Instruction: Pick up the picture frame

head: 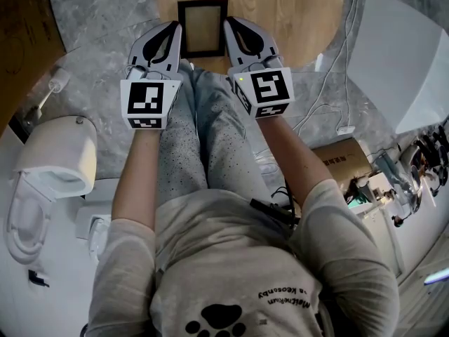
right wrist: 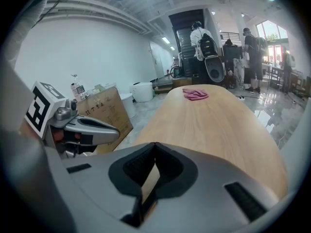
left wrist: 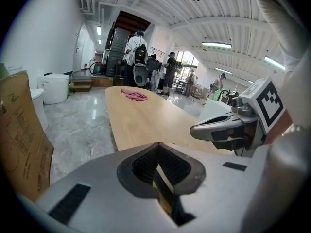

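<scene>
A small black picture frame point(head: 203, 28) with a tan middle sits over the near end of the long wooden table point(head: 295, 20). My left gripper point(head: 177, 28) is shut on its left edge. My right gripper point(head: 229, 25) is shut on its right edge. In the left gripper view the frame's thin dark edge point(left wrist: 164, 186) shows between the closed jaws of the left gripper point(left wrist: 156, 144), and the right gripper point(left wrist: 218, 130) appears at the right. In the right gripper view the frame point(right wrist: 149, 181) sits in the same way in the right gripper point(right wrist: 155, 144).
A pink cloth point(right wrist: 196, 94) lies far down the table, with people standing beyond it. A cardboard sheet point(head: 24, 20) and a white toilet point(head: 52, 163) are at the left. At the right are a white panel point(head: 407, 55), floor cables point(head: 330, 111) and a box point(head: 344, 160).
</scene>
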The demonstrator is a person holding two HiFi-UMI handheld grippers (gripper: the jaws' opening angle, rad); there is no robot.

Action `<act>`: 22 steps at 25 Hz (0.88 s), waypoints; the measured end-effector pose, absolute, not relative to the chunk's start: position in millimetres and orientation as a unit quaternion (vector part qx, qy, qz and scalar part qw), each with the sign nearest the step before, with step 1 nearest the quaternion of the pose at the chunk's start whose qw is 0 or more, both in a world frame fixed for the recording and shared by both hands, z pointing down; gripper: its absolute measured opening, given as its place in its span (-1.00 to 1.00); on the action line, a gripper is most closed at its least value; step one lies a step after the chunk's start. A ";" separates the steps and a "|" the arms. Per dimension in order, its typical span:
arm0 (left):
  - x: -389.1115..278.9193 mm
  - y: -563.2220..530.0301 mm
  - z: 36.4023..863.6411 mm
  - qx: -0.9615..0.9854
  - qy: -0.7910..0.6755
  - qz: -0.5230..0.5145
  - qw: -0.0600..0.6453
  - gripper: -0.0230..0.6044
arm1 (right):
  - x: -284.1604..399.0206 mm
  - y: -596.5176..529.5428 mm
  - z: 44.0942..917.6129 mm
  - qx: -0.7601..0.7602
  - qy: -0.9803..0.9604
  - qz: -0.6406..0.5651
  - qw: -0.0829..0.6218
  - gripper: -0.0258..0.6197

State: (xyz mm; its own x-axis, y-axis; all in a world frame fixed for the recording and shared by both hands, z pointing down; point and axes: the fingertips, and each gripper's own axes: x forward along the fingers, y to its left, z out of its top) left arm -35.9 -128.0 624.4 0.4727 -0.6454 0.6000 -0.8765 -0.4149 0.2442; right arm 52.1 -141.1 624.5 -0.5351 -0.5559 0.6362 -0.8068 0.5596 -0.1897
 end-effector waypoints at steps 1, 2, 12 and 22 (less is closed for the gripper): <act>-35.6 -126.8 627.2 0.814 -0.466 0.214 0.274 -0.90 | 51.5 -139.1 627.8 0.401 -0.843 0.240 0.268 -0.89; -35.4 -125.4 630.4 0.813 -0.464 0.217 0.277 -0.90 | 51.0 -137.1 631.1 0.398 -0.842 0.241 0.272 -0.89; -36.0 -107.9 666.0 0.797 -0.446 0.250 0.322 -0.90 | 51.7 -116.4 661.8 0.382 -0.828 0.268 0.313 -0.89; -33.4 -97.2 684.8 0.793 -0.421 0.262 0.353 -0.90 | 67.5 -104.7 699.7 0.402 -0.778 0.333 0.350 -0.56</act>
